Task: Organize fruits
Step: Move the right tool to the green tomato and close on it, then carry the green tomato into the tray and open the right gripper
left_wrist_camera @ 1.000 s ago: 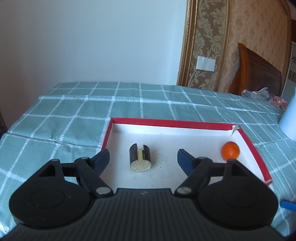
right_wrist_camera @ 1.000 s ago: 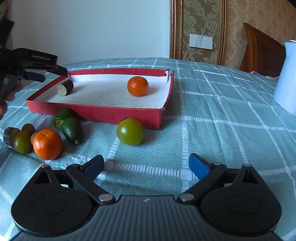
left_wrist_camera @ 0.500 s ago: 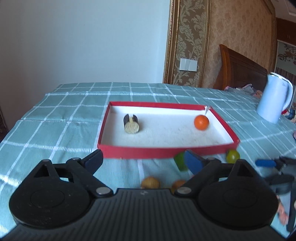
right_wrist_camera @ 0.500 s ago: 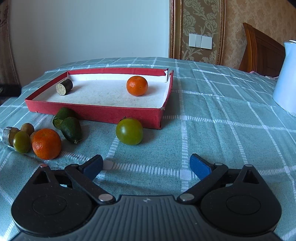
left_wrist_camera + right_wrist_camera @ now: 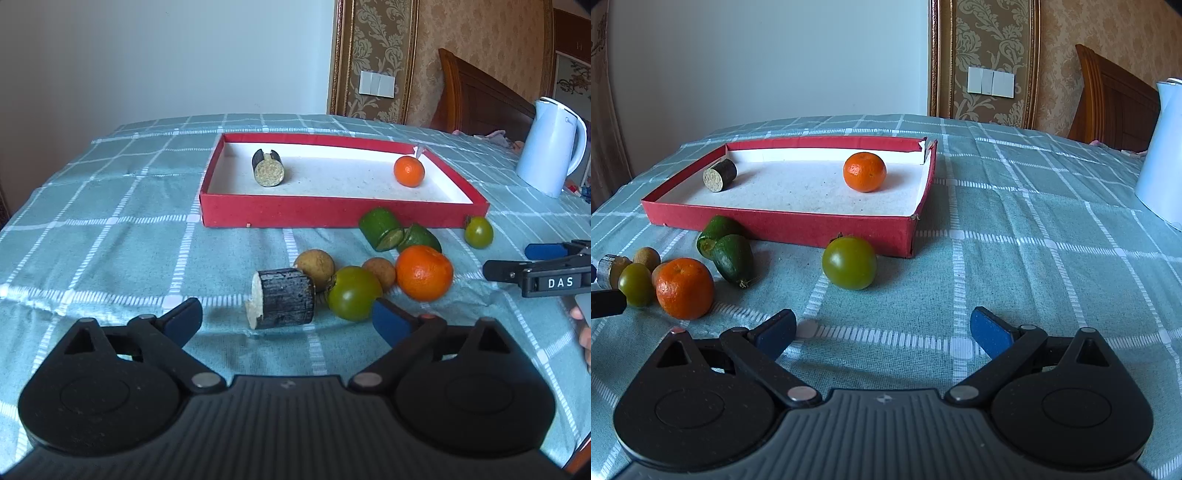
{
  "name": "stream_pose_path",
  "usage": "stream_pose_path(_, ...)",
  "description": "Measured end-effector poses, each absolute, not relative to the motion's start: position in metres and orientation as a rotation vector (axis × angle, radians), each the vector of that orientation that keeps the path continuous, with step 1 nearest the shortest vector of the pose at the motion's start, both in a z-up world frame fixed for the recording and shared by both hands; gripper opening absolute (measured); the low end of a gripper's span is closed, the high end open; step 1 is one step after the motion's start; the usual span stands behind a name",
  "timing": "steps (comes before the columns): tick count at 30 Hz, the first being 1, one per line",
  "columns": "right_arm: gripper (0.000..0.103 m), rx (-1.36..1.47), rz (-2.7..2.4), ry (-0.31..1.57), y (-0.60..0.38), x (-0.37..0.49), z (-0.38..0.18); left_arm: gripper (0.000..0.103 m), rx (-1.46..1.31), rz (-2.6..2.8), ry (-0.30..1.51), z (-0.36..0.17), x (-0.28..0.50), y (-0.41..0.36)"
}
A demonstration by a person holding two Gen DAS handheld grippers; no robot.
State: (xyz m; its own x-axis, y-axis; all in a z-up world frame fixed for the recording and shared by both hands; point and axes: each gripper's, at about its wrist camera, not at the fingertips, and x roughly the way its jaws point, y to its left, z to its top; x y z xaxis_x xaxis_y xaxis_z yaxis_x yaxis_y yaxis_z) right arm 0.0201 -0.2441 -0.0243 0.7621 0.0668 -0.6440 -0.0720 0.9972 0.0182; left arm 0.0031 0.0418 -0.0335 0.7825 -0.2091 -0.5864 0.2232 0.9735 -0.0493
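A red tray (image 5: 332, 221) holds a dark cane stub (image 5: 267, 170) and an orange (image 5: 409, 171). Loose fruit lies in front of it: a second dark cane stub (image 5: 282, 302), a green tomato (image 5: 352, 293), two brown round fruits (image 5: 314, 264), an orange (image 5: 424, 272), avocado pieces (image 5: 380, 229) and another green tomato (image 5: 849, 262). My left gripper (image 5: 287, 321) hovers low with its jaws opening. The loose cane stub lies just ahead of the gap, untouched. My right gripper (image 5: 882, 330) stands open over bare cloth, short of the tomato.
A white kettle (image 5: 550, 147) stands at the back right on the green checked cloth (image 5: 1034, 258). A wooden headboard (image 5: 1108, 103) rises behind the table. The right gripper's fingers (image 5: 546, 266) and a fingertip of the person show at the right edge of the left wrist view.
My left gripper has drawn back from over the tray, leaving the cane stub inside, and sunk toward the loose fruit with its jaws wider. The right gripper has stayed still.
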Motion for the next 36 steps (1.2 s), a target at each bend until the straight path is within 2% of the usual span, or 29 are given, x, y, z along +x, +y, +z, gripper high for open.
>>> stream_pose_path(8,0.100,0.061,0.065,0.668,-0.255,0.020,-0.021,0.103,0.003,-0.324,0.631,-0.039,0.022,0.044)
stream_pose_path(13,0.094,0.000,0.074,0.640,-0.242,0.024,-0.015,0.103,0.040,-0.362,0.621,-0.042,0.024,0.038)
stream_pose_path(16,0.083,-0.029,0.077,0.633,-0.236,0.033,-0.013,0.103,0.085,-0.371,0.621,-0.043,0.022,0.032)
stream_pose_path(18,0.066,-0.025,0.090,0.654,-0.235,0.041,-0.015,0.103,0.088,-0.371,0.620,-0.044,0.021,0.031)
stream_pose_path(20,0.062,0.000,0.112,0.676,-0.235,0.049,-0.017,0.103,0.077,-0.373,0.624,-0.044,0.022,0.033)
stream_pose_path(24,0.060,-0.016,0.118,0.678,-0.231,0.056,-0.019,0.103,0.080,-0.373,0.622,-0.045,0.021,0.032)
stream_pose_path(33,0.035,-0.059,0.129,0.653,-0.221,0.056,-0.021,0.103,0.076,-0.374,0.622,-0.045,0.021,0.033)
stream_pose_path(36,0.034,-0.074,0.130,0.646,-0.218,0.054,-0.021,0.103,0.076,-0.374,0.622,-0.045,0.021,0.033)
